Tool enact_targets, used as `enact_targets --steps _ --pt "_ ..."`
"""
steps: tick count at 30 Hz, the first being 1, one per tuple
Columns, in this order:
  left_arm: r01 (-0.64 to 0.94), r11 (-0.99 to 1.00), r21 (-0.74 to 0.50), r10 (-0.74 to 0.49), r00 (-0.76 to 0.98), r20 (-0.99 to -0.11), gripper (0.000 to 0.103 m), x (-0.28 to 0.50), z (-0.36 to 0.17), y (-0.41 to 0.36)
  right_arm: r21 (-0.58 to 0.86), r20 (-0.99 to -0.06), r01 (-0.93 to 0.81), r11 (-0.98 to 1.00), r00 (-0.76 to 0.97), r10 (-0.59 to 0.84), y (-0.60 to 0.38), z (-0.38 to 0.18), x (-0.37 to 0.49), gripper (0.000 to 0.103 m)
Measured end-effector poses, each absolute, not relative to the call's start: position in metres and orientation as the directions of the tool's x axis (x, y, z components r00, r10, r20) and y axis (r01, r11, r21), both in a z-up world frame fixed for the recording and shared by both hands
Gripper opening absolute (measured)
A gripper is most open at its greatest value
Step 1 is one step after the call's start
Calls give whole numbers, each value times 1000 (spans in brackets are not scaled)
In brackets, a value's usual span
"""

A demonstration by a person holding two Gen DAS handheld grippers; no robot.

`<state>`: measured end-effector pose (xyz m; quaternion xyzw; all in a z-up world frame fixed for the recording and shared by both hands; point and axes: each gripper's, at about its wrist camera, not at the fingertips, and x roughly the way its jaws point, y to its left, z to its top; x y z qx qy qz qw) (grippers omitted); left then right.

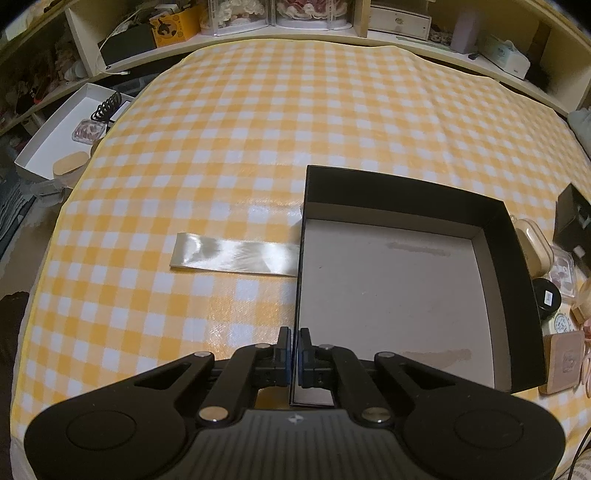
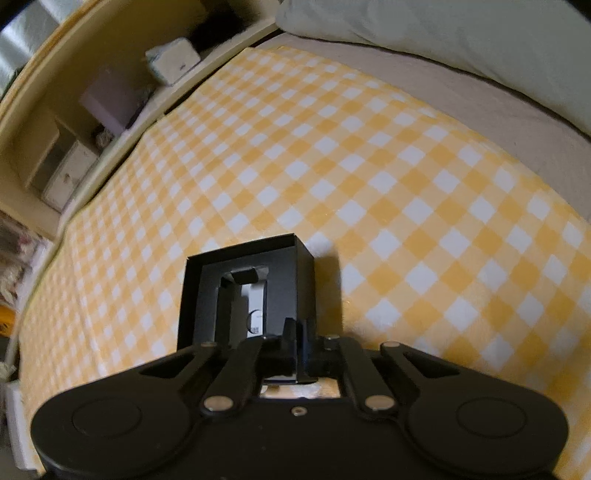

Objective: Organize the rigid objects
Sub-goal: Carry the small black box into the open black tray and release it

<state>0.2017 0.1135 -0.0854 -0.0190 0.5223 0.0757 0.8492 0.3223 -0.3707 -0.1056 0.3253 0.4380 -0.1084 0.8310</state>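
Note:
A large black box (image 1: pixel 513 258) with a pale bare floor lies open on the yellow checked cloth (image 1: pixel 240 129). My left gripper (image 1: pixel 294 350) is shut on its left wall near the front corner. A satin ribbon (image 1: pixel 232 254) stretches left from that wall. In the right wrist view a small black box (image 2: pixel 288 280) stands open, with a black insert and a white piece inside. My right gripper (image 2: pixel 298 343) is shut on its right wall. That small black box (image 1: pixel 574 218) also shows at the right edge of the left wrist view.
Small items crowd the right of the large box: a beige case (image 1: pixel 533 243), a black round jar (image 1: pixel 546 297), a pink square compact (image 1: pixel 563 356). A white tray (image 1: pixel 55 140) with a coiled cable sits far left. Shelves (image 1: pixel 295 22) line the back. A pale pillow (image 2: pixel 461 33) lies beyond the cloth.

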Motion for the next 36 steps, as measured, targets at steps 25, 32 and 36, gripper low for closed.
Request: enact_targets --steps 25,32,36 --pt "-102 994 30 74 459 -885 2 194 -81 108 543 -683 -109 833 519 513 -148 -61 274 4" --pt "-98 995 17 60 463 -884 2 192 -82 110 455 -767 -138 880 441 466 -92 -94 279 4" --pt "-98 995 15 59 462 -885 2 192 -82 110 420 -792 -141 897 427 438 -71 -110 279 4"
